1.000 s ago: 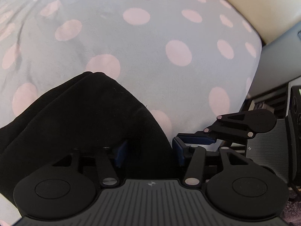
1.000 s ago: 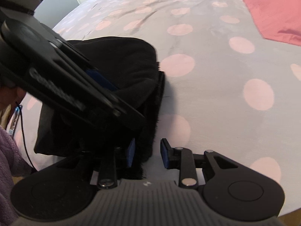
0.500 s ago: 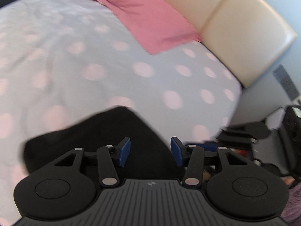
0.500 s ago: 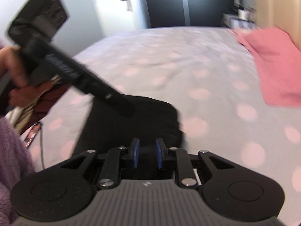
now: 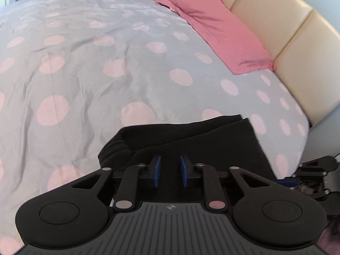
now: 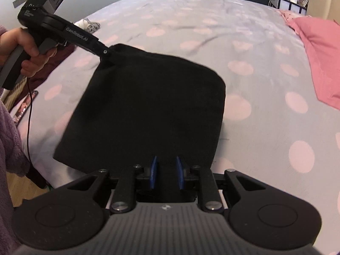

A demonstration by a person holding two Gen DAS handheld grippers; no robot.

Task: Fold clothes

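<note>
right wrist: black garment (image 6: 148, 110) between hand-held grippers

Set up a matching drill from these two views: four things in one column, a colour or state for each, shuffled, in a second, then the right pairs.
Things:
1. black garment
2. pillow
3. duvet
4. headboard

Descriptions:
A. cream, padded panels
B. pink, lying against the headboard
C. folded, pinched at two edges by the left claw and the right claw
D. grey with pink dots

Pairs: 1-C, 2-B, 3-D, 4-A
</note>
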